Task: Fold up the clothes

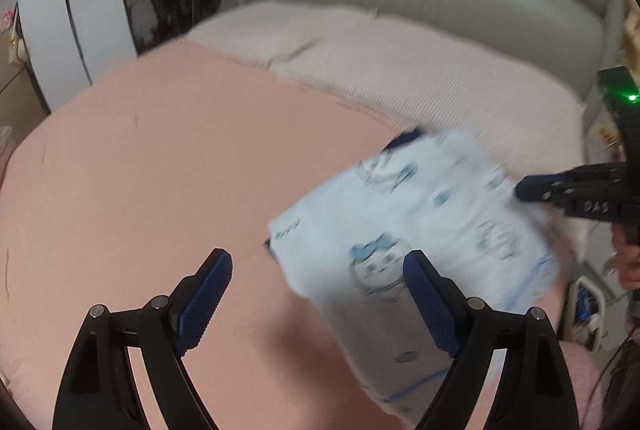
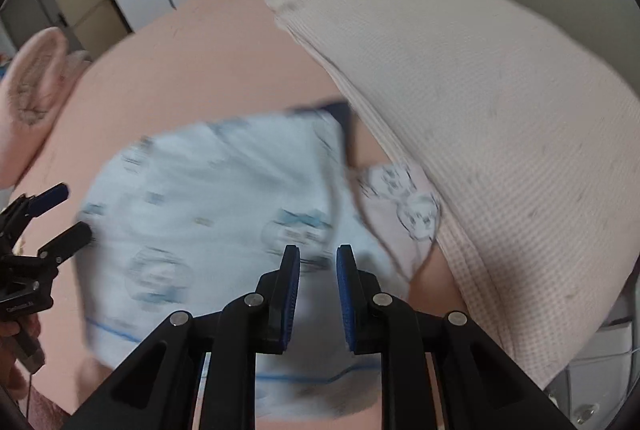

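**Blue printed top half-folded on the bed, left tongs wide open**

So the light blue garment with the little cartoon faces is lying on the peach bedsheet, toward the right side from the left camera, just in front of the pale checked blanket. It looks folded over, with a dark blue collar bit poking out at the far edge.

Left gripper is spread really wide with nothing between the pads, just hovering over the near edge of the garment. Right gripper is nearly closed, only a narrow gap showing, over the blue fabric. Honestly can't tell if it's pinching any cloth, everything's too blurry. There's a pinkish printed piece next to the blanket too.
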### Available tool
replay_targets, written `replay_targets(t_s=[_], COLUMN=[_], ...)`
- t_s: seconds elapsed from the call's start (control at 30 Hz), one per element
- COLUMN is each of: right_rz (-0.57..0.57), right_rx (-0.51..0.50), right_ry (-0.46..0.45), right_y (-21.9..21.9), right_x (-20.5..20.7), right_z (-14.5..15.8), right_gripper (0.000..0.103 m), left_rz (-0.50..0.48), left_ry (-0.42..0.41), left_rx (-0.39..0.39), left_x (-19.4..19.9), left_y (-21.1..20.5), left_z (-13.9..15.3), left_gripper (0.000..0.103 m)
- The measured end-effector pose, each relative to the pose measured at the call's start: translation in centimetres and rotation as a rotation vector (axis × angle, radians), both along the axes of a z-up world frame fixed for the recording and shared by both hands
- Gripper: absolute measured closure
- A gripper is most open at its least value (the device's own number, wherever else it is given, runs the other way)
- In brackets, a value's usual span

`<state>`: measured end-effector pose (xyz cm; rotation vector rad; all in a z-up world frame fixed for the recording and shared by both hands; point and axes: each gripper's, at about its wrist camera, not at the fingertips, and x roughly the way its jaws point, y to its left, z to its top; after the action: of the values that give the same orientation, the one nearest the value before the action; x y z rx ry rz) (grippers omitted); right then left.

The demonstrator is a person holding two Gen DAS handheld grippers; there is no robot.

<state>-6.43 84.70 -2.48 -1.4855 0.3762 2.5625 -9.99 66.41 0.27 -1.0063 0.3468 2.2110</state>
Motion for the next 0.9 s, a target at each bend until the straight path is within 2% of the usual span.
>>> replay_targets(t_s=[0.03, 0.07, 0.1, 0.13, 0.17, 0.3, 0.4, 0.47, 0.57, 0.73, 0.83, 0.9], right_rz=[0.011, 0.027, 0.042, 0.058, 0.072, 0.114, 0.094, 0.076, 0.055, 0.048, 0.039, 0.075], right_rx=[0.002, 0.0, -0.002, -0.004, -0.005, -0.003, -0.02, -0.023, -0.082, -0.098, -0.12, -0.116], right_ry=[0.014, 0.02, 0.027, 0.034, 0.03, -0.038, -0.05, -0.051, -0.04, -0.056, -0.024, 0.015], right_y=[-0.6, -1.4, -2.1, -2.9, -3.5, -4.8, -3.9, -3.3, -2.3, -2.1, -3.5, -5.9], right_x=[0.1, 0.0, 0.0, -0.1, -0.3, -2.2, -2.7, -2.4, -2.4, -2.6, -2.4, -2.3], right_z=[0.6, 0.8, 1.1, 1.4, 1.2, -1.8, -3.7, -4.3, -4.4, -3.3, -0.4, 2.0], right_gripper=[0.079, 0.065, 0.057, 0.045, 0.042, 0.042, 0.025, 0.011, 0.01, 0.01, 0.01, 0.01], left_rz=[-0.005, -0.009, -0.017, -0.026, -0.034, -0.054, -0.056, -0.054, -0.048, 0.01, 0.062, 0.11], left_ry=[-0.009, -0.018, -0.028, -0.041, -0.052, -0.068, -0.098, -0.119, -0.1, -0.109, -0.096, -0.09], left_rx=[0.012, 0.024, 0.034, 0.03, 0.01, -0.09, -0.12, -0.104, -0.059, 0.065, 0.109, 0.12], left_x=[0.2, 0.5, 0.8, 0.6, 0.3, -0.6, -1.6, -2.0, -1.8, -2.2, -2.6, -2.9], left_y=[0.1, 0.2, 0.4, 1.0, 1.7, 3.6, 4.2, 4.2, 3.6, 0.2, -2.4, -4.3], left_z=[0.3, 0.6, 0.7, 0.5, 0.0, -2.5, -4.3, -3.9, -2.4, 0.9, 2.8, 3.6], left_gripper=[0.015, 0.014, 0.014, 0.014, 0.014, 0.014, 0.012, 0.013, 0.013, 0.013, 0.013, 0.013])
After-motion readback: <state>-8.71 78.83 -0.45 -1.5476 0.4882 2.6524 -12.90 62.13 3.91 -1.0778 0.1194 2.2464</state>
